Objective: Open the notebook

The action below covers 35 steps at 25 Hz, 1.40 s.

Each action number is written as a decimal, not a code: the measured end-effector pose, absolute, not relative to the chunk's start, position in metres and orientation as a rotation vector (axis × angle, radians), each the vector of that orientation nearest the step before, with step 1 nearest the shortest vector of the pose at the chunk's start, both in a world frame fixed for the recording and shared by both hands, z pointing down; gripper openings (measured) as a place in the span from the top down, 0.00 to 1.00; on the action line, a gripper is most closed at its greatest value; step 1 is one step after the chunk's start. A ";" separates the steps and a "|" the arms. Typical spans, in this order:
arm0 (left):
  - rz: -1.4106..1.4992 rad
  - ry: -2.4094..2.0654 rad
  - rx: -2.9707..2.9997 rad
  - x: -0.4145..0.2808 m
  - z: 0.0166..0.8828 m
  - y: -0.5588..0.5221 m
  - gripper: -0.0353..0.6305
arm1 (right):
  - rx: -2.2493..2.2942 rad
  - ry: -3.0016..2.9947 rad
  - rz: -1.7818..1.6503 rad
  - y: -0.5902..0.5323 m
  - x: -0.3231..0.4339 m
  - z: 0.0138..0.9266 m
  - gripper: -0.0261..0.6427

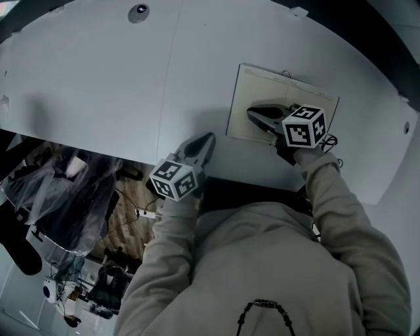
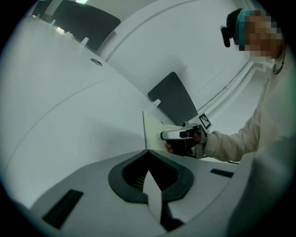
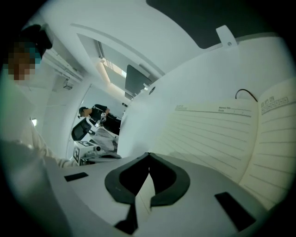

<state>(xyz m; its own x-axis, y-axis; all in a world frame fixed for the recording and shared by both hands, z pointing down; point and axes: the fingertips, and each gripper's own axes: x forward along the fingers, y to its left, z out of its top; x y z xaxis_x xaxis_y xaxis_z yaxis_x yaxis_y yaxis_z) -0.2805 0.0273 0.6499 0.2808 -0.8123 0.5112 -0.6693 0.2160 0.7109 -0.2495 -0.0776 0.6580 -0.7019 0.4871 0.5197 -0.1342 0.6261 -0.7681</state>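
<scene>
Pointing right gripper [image 1: 253, 113] down at open notebook [image 1: 262, 88] (fingers [image 1: 268, 118] clenched, empty) | left gripper [image 1: 208, 138] alongside, fingers clenched

The notebook [image 1: 262, 98] lay open on the white table [image 1: 98, 79], its cream lined pages facing up. The right gripper [image 1: 251, 113] rested over the lower pages, jaws together and pointing left. The left gripper [image 1: 209, 139] sat near the table's front edge, apart from the notebook, jaws together. A round grommet [image 1: 138, 12] sat at the far edge

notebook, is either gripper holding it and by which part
No. Both the left gripper and right gripper are shut on nothing; notebook lies open, unheld.
</scene>
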 end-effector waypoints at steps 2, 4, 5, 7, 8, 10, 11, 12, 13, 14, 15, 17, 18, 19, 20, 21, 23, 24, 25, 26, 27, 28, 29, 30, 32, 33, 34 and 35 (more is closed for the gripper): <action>-0.183 -1.438 1.494 -0.279 0.652 0.032 0.96 | -0.276 -2.108 1.159 -0.083 -0.249 0.655 0.93; -0.189 -1.433 1.487 -0.276 0.654 0.035 0.95 | -0.296 -2.109 1.246 -0.087 -0.248 0.652 0.93; -0.191 -1.433 1.483 -0.276 0.656 0.036 0.96 | -0.305 -2.106 1.287 -0.090 -0.248 0.650 0.93; -0.192 -1.443 1.471 -0.276 0.657 0.039 0.96 | -0.320 -2.093 1.332 -0.092 -0.249 0.649 0.93; -0.196 -1.450 1.465 -0.276 0.657 0.041 0.96 | -0.331 -2.090 1.330 -0.091 -0.249 0.648 0.93; -0.219 -1.457 1.466 -0.276 0.652 0.042 0.96 | -0.346 -2.098 1.321 -0.091 -0.249 0.646 0.93; -0.235 -1.453 1.476 -0.274 0.648 0.042 0.95 | -0.344 -2.106 1.331 -0.092 -0.249 0.645 0.93; -0.248 -1.445 1.491 -0.271 0.643 0.042 0.95 | -0.337 -2.116 1.351 -0.094 -0.250 0.644 0.93; -0.254 -1.436 1.508 -0.267 0.639 0.042 0.95 | -0.332 -2.126 1.371 -0.095 -0.250 0.643 0.93; -0.253 -1.429 1.522 -0.263 0.636 0.041 0.95 | -0.331 -2.136 1.382 -0.096 -0.249 0.642 0.93; -0.250 -1.426 1.531 -0.259 0.634 0.040 0.95 | -0.337 -2.144 1.386 -0.096 -0.248 0.642 0.93; -0.247 -1.430 1.541 -0.254 0.630 0.037 0.95 | -0.374 -2.150 1.377 -0.093 -0.246 0.638 0.93; -0.246 -1.436 1.544 -0.252 0.628 0.036 0.95 | -0.408 -2.150 1.364 -0.090 -0.244 0.635 0.93; -0.243 -1.443 1.547 -0.250 0.625 0.036 0.95 | -0.443 -2.153 1.349 -0.085 -0.242 0.630 0.93; -0.239 -1.449 1.551 -0.248 0.622 0.036 0.95 | -0.467 -2.158 1.336 -0.081 -0.238 0.624 0.93; -0.236 -1.455 1.556 -0.245 0.618 0.036 0.95 | -0.479 -2.165 1.329 -0.079 -0.233 0.618 0.93; -0.233 -1.464 1.566 -0.241 0.609 0.036 0.95 | -0.485 -2.183 1.320 -0.078 -0.224 0.605 0.93; -0.231 -1.468 1.572 -0.239 0.605 0.035 0.95 | -0.490 -2.195 1.314 -0.079 -0.221 0.597 0.93; -0.231 -1.471 1.579 -0.237 0.600 0.033 0.95 | -0.499 -2.210 1.307 -0.079 -0.219 0.588 0.93; -0.230 -1.472 1.590 -0.235 0.596 0.030 0.95 | -0.510 -2.227 1.301 -0.081 -0.218 0.579 0.93; -0.229 -1.474 1.602 -0.234 0.591 0.027 0.95 | -0.519 -2.243 1.292 -0.082 -0.217 0.571 0.93; -0.227 -1.475 1.617 -0.232 0.587 0.023 0.95 | -0.527 -2.258 1.278 -0.083 -0.217 0.564 0.93; -0.226 -1.476 1.632 -0.230 0.581 0.020 0.95 | -0.532 -2.270 1.259 -0.084 -0.217 0.559 0.93; -0.225 -1.477 1.647 -0.228 0.576 0.016 0.95 | -0.534 -2.281 1.237 -0.084 -0.216 0.556 0.93; -0.223 -1.480 1.678 -0.224 0.564 0.007 0.95 | -0.536 -2.299 1.198 -0.084 -0.215 0.549 0.93; -0.222 -1.482 1.692 -0.222 0.559 0.003 0.95 | -0.542 -2.306 1.185 -0.084 -0.214 0.544 0.93; -0.220 -1.485 1.707 -0.221 0.553 -0.001 0.95 | -0.547 -2.312 1.177 -0.083 -0.213 0.539 0.93; -0.218 -1.487 1.721 -0.220 0.547 -0.005 0.95 | -0.550 -2.318 1.170 -0.082 -0.211 0.535 0.93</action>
